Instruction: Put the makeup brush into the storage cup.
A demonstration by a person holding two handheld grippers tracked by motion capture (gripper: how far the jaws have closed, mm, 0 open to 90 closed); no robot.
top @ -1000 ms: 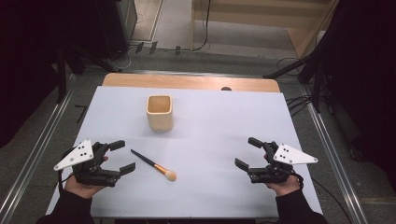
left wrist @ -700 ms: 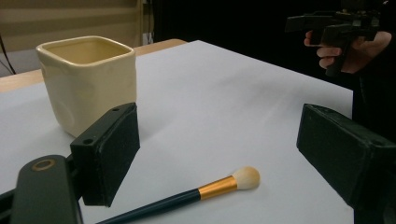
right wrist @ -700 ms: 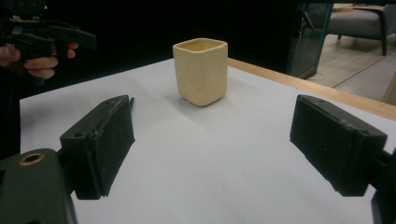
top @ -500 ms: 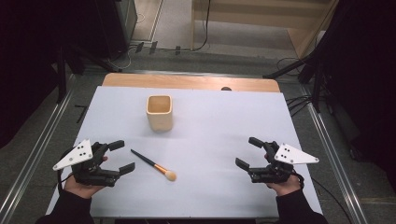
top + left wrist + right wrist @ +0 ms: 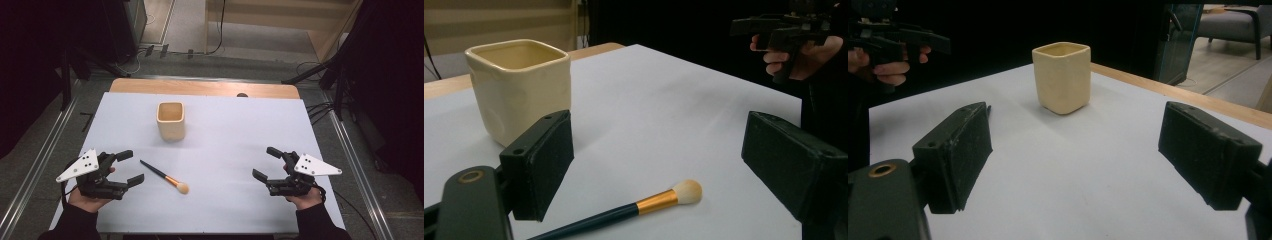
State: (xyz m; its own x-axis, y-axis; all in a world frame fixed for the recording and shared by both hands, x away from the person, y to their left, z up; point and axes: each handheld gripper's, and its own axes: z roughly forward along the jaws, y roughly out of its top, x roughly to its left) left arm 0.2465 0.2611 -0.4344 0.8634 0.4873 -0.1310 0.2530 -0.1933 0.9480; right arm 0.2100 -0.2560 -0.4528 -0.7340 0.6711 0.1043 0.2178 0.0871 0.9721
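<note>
Cream ceramic, glossy and square-mouthed with softly rounded corners, the cup [image 5: 171,120] is standing upright on the white-covered table [image 5: 240,130], toward the far side and left of the middle — its opening is facing straight up and its inside cannot be made out. Nearer the person, a makeup brush [image 5: 163,177] is lying flat and well apart from the cup: dark slim handle, gold ferrule, pale peach bristle head. Its long axis is running diagonally, handle tip pointing toward the far left, bristles toward the near right. The left hand-held gripper [image 5: 129,167] is hovering just beside the handle end with its jaws spread wide and nothing between them; in its own view the brush is lying low between the two black jaws. The right hand-held gripper [image 5: 266,164] is waiting at the near right, likewise released — jaws apart, aimed toward the cup, with bare table between.
</note>
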